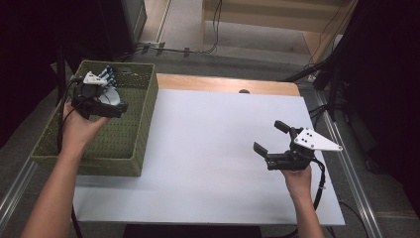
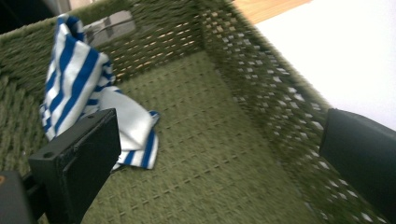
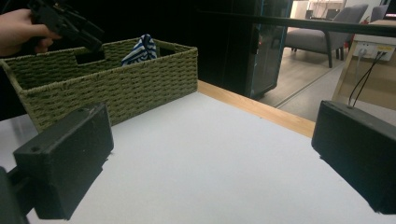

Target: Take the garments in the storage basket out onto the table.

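Observation:
A green woven basket [image 1: 143,124] stands on the left end of the table. A blue-and-white striped cloth [image 1: 108,75] lies crumpled in its far corner, partly leaning up the wall [image 2: 77,84]. My left gripper [image 1: 101,101] hangs over the basket, open, with the basket floor [image 2: 201,177] showing between its jaws [image 2: 219,135]. My right gripper [image 1: 269,136] hovers open over the right side of the white table top, nothing between its jaws [image 3: 210,144]. From there the basket [image 3: 116,88], the cloth [image 3: 140,50] and the left gripper [image 3: 65,21] show farther off.
A white sheet [image 1: 208,148] covers the table, with a wooden strip [image 1: 223,83] along the far edge and a small dark spot [image 1: 243,91] on it. Cables [image 1: 178,49] run on the floor behind. Dark stands [image 1: 332,74] flank the right side.

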`<action>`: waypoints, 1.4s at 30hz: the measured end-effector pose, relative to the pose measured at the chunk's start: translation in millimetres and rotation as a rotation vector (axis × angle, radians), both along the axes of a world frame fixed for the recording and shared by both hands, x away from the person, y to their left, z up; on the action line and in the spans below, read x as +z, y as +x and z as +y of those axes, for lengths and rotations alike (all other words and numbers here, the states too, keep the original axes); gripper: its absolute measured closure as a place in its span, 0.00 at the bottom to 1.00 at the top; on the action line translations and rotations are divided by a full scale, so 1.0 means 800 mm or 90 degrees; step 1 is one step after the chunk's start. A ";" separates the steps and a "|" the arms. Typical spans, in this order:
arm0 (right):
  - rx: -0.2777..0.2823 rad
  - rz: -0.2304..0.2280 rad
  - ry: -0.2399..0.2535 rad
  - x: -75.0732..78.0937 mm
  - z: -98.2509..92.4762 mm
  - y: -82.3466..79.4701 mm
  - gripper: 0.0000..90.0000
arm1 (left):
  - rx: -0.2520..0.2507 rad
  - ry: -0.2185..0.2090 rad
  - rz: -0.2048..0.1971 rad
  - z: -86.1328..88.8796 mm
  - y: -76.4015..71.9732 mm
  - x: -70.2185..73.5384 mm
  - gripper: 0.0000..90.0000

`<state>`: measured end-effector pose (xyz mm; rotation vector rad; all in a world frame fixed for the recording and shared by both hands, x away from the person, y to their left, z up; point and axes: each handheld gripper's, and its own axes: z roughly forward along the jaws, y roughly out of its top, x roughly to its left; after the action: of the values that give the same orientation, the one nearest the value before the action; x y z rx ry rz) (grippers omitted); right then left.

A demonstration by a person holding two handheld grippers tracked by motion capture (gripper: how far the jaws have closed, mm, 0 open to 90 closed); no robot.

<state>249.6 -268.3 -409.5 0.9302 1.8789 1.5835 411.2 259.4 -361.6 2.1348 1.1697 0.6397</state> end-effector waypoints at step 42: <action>0.000 0.006 -0.027 -0.008 0.006 0.004 0.00 | 0.102 0.057 0.074 0.036 0.136 -0.046 0.00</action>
<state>252.8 -263.9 -415.5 0.9215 1.9103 1.5361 520.3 288.0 -398.7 2.1932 1.4106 0.6556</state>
